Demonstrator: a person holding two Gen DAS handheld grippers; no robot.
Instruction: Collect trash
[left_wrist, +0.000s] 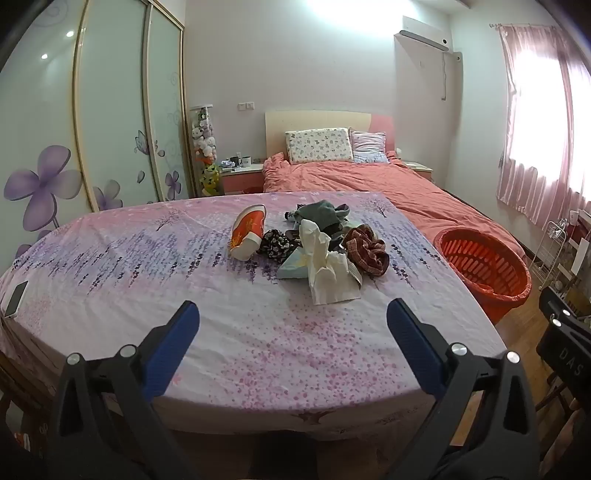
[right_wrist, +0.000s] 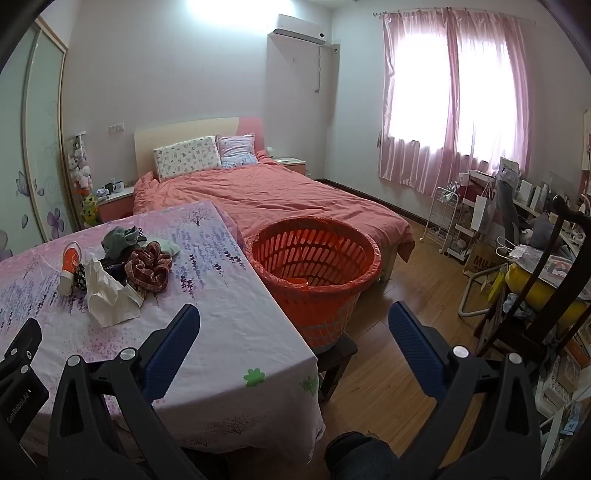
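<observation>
Ahead of the left gripper (left_wrist: 293, 317), whose blue-padded fingers stand spread wide with nothing between them, lies a table (left_wrist: 110, 266) draped in a pink-and-lavender flowered cloth. Straight beyond the gap between its fingers sits a heap of odds and ends: crumpled white tissue paper (left_wrist: 325, 266) nearest the tool, a pale blue tissue box (left_wrist: 293, 266) touching it, an orange shoe (left_wrist: 249, 230) tilted on its side to the left, a dark floral rag (left_wrist: 275, 242) just beside the shoe, a plaid brown cloth (left_wrist: 367, 249) to the right, and a grey garment (left_wrist: 325, 212) at the far side. A white phone (left_wrist: 15, 299) rests at the table's edge, well off to the left of the fingers.

The right gripper (right_wrist: 293, 317) is likewise released, fingers apart and holding nothing. Its left finger hangs over the near corner of the table, its right finger over the wooden floor (right_wrist: 388, 369). Beyond the gap between them stands an orange basket (right_wrist: 314, 291) lined with a thin plastic bag, raised on a dark stool (right_wrist: 338, 352) just beside the table's right side. The trash heap lies forward and left of this tool, well apart from it. Farther ahead is a bed (right_wrist: 277, 199) with a coral cover.
</observation>
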